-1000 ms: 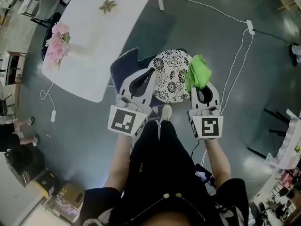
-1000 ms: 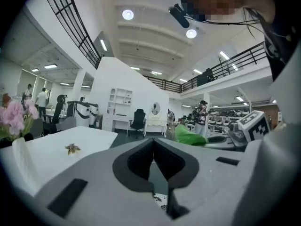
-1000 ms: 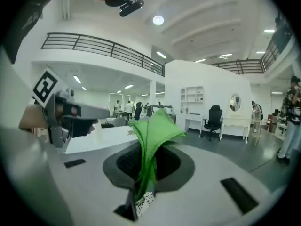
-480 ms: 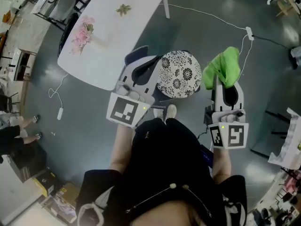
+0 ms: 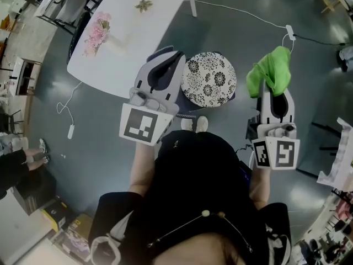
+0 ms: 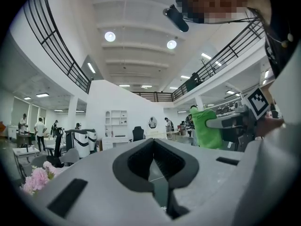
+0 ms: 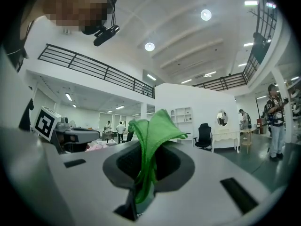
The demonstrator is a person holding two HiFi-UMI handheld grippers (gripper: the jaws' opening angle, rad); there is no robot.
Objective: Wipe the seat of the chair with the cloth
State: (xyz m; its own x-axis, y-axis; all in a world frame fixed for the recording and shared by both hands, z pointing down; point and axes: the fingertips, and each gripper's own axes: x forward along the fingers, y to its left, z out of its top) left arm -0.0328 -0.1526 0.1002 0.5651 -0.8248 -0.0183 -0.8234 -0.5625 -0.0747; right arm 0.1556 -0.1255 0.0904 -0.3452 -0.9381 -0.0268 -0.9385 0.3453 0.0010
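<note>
The chair's round seat [image 5: 209, 79], black and white with a flower print, stands just ahead of my feet in the head view. My right gripper [image 5: 274, 85] is held to the right of the seat, apart from it, shut on a green cloth [image 5: 271, 70]. That cloth [image 7: 151, 131] sticks up from between the jaws in the right gripper view. My left gripper [image 5: 171, 56] hovers at the seat's left edge. Its jaws [image 6: 153, 144] are shut with nothing between them. From the left gripper view the cloth [image 6: 206, 128] shows off to the right.
A white table [image 5: 138, 37] with pink flowers [image 5: 96, 31] stands left of the chair. A white cable runs over the grey floor to a power strip [image 5: 288, 31] at the far right. Both gripper views point level into a large hall with distant people and furniture.
My right gripper has carried the green cloth off the seat's right edge and out to the right. The left gripper has shifted a little up along the seat's left side.
</note>
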